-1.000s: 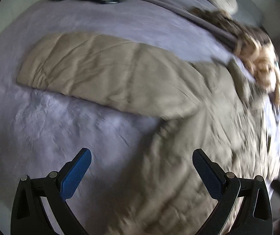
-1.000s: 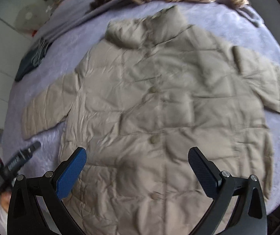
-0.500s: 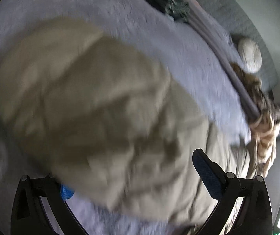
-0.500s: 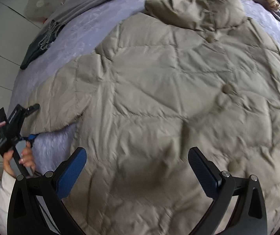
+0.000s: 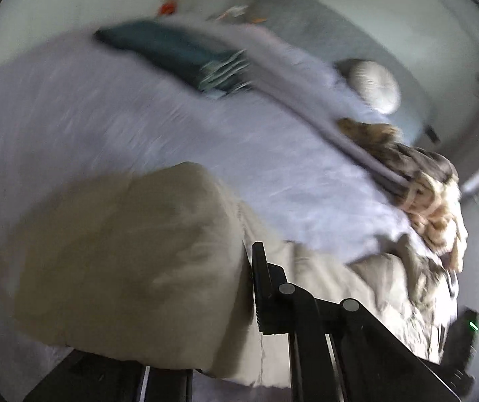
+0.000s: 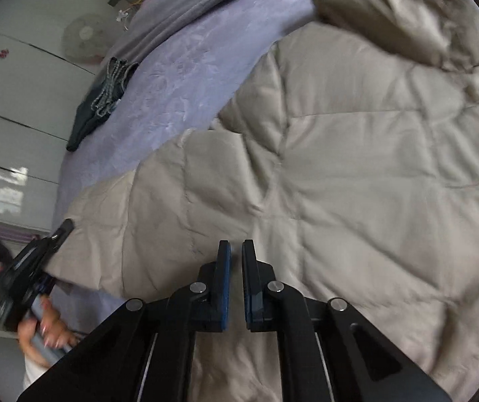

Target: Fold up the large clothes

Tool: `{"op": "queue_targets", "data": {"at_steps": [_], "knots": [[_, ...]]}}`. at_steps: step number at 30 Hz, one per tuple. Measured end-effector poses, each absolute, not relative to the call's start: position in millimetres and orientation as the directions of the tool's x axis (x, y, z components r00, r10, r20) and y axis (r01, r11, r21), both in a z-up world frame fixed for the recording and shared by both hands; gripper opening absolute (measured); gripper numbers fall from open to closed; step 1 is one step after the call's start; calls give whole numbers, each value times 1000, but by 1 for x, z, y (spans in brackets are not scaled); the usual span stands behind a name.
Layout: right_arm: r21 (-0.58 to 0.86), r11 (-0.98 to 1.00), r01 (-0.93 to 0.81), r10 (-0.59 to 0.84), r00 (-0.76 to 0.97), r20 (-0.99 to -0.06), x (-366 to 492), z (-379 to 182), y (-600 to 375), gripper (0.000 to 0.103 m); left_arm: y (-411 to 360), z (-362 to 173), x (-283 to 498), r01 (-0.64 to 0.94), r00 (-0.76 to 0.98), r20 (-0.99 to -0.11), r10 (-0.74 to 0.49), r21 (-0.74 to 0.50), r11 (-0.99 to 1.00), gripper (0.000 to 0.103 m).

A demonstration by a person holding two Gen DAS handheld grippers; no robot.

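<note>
A beige quilted puffer jacket [image 6: 340, 167] lies spread front up on the bed. Its sleeve [image 5: 122, 251] bulges up in front of my left gripper [image 5: 251, 268], whose jaws are closing onto the cuff. One finger [image 5: 259, 284] shows and the cloth hides the other. In the right wrist view that left gripper [image 6: 55, 238] bites the sleeve's end at the bed's edge. My right gripper [image 6: 236, 248] points down at the jacket where the sleeve meets the body. Its jaws are closing to a narrow slit, with a thin pinch of beige cloth in it.
A lilac bed cover [image 6: 179, 77] lies under the jacket. A dark teal fringed cloth [image 5: 172, 53] sits at the far edge, with a tan patterned blanket [image 5: 433, 194] and a round cushion [image 5: 373, 83] near the head. A person's hand [image 6: 48, 328] holds the left gripper by pale cabinet doors.
Both grippers stood wide open and now have their jaws together. The left came onto the sleeve's cuff and raised it. The right sank close to the jacket by the shoulder.
</note>
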State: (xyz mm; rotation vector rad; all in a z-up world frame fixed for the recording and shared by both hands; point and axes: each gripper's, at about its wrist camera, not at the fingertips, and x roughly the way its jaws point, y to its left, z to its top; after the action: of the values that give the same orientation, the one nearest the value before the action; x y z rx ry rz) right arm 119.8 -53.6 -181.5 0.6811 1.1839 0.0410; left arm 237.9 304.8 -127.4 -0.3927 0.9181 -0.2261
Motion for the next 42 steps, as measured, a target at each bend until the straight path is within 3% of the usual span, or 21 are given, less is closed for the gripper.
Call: {"op": "queue_targets", "data": {"at_steps": [9, 14, 17, 22, 29, 31, 32, 33, 34, 40, 41, 42], "knots": [[586, 756, 291, 499, 323, -804, 133, -239, -30, 7, 187, -60, 211, 330, 545, -640, -542, -430, 840, 15], [652, 718, 244, 583, 301, -755, 115, -225, -53, 7, 91, -51, 192, 438, 487, -639, -596, -412, 799, 15], [640, 726, 251, 552, 343, -760, 83, -204, -99, 7, 32, -53, 177, 504, 448, -653, -611, -381, 775, 15], [512, 781, 358, 360, 413, -837, 11, -175, -207, 7, -85, -91, 147, 630, 380, -754, -535, -212, 747, 15], [453, 764, 459, 246, 442, -862, -44, -164, -294, 7, -148, -175, 116, 688, 373, -869, -326, 23, 726, 16], [462, 755, 465, 249, 448, -859, -46, -168, -298, 7, -147, -175, 107, 694, 401, -858, -321, 55, 718, 27], [467, 750, 469, 251, 451, -856, -49, -168, -301, 7, -146, -173, 104, 701, 394, -858, -329, 49, 712, 51], [469, 747, 471, 251, 454, -855, -48, -169, -302, 7, -144, -168, 101, 708, 388, -856, -341, 40, 705, 83], [468, 747, 472, 248, 456, -855, -48, -169, -303, 7, -140, -161, 97, 711, 396, -847, -354, 38, 702, 91], [399, 810, 431, 193, 445, -874, -29, -151, -291, 9, -83, -121, 91, 707, 405, -817, -411, -5, 708, 93], [375, 833, 407, 179, 444, -878, -22, -145, -282, 17, -64, -114, 93, 689, 411, -810, -418, -25, 724, 93], [350, 858, 376, 162, 448, -879, -18, -137, -272, 40, -50, -109, 98, 668, 421, -807, -415, -34, 744, 93]]}}
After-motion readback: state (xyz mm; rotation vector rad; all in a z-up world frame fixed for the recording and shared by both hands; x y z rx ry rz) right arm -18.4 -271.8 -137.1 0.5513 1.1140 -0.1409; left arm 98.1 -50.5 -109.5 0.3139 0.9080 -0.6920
